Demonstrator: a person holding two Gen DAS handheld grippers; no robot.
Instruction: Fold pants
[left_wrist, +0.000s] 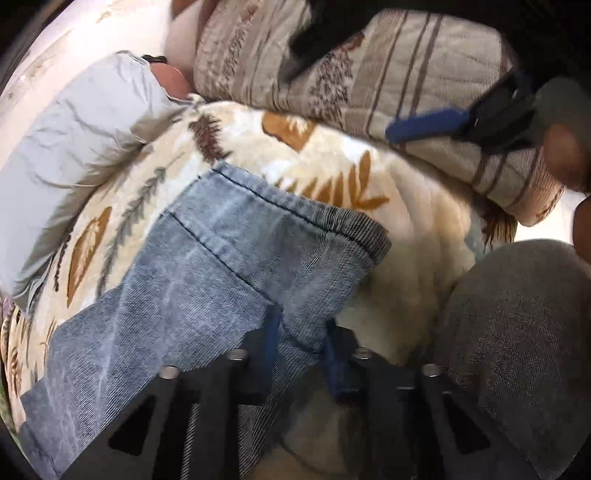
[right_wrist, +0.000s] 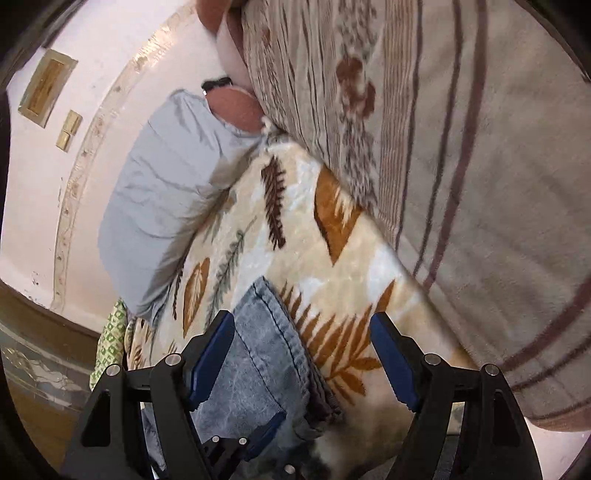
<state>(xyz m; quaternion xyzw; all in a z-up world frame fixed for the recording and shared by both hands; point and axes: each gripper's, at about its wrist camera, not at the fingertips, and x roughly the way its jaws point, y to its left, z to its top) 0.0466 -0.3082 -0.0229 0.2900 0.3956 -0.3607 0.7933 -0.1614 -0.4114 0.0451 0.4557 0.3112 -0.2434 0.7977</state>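
Faded blue jeans (left_wrist: 207, 266) lie on a cream leaf-patterned blanket (left_wrist: 413, 236), dark-stitched waistband toward the middle. At the bottom of the left wrist view my left gripper (left_wrist: 303, 343) is shut on a bunched fold of the denim near the waistband's end. In the right wrist view the jeans (right_wrist: 266, 354) run down between the fingers of my right gripper (right_wrist: 301, 319), whose blue pads stand wide apart and touch nothing. One of the left gripper's pads (right_wrist: 267, 432) shows below, clamped on the denim. The right gripper's fingers (left_wrist: 424, 123) hover over the striped blanket.
A grey pillow (left_wrist: 74, 158) lies at the left along a pale pink wall (right_wrist: 92, 129). A thick folded striped blanket (right_wrist: 480, 184) is piled at the right and back. A person's knee in grey cloth (left_wrist: 517, 343) fills the lower right.
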